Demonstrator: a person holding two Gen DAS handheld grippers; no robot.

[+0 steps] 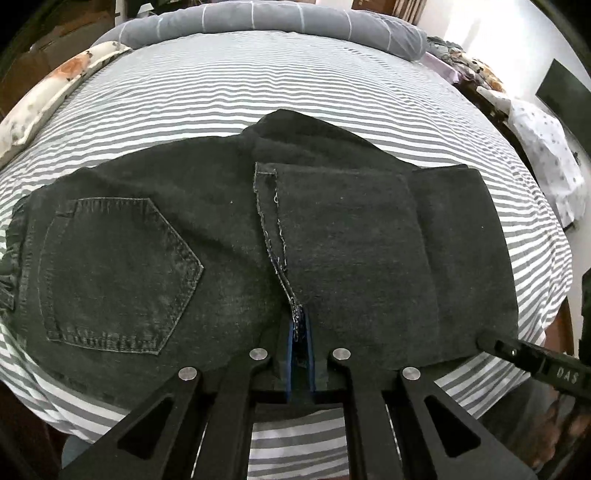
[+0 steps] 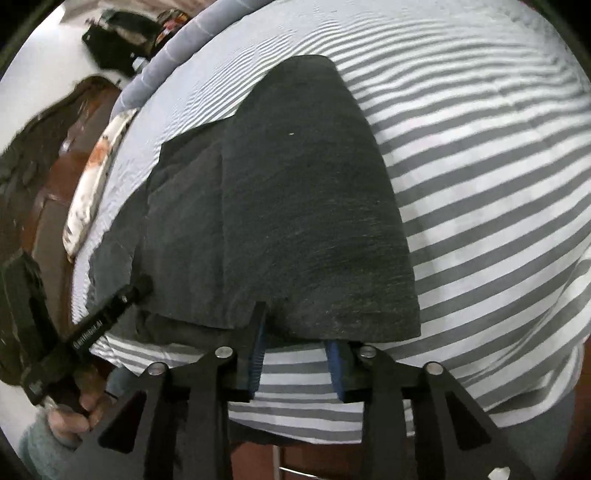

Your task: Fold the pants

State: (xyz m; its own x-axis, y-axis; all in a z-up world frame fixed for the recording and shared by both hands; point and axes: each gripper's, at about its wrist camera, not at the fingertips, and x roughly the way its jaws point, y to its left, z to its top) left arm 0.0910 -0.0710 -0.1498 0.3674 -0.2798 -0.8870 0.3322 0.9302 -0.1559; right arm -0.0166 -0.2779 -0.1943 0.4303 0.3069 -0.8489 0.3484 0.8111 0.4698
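Two grippers sit at the near edge of your pants [image 1: 229, 236], which lie folded on the striped sheet [image 1: 258, 92] with the back pocket [image 1: 118, 273] up at the left. Plenty of bare sheet beyond and to the right of the denim; a grey pillow [image 1: 273, 22] borders the far side. Your left gripper [image 1: 300, 325] is pressed together, pinching the frayed hem. Your right gripper [image 2: 295, 341] is spread wide at the fold's near edge, left finger [image 2: 258, 328] touching the cloth, holding nothing.
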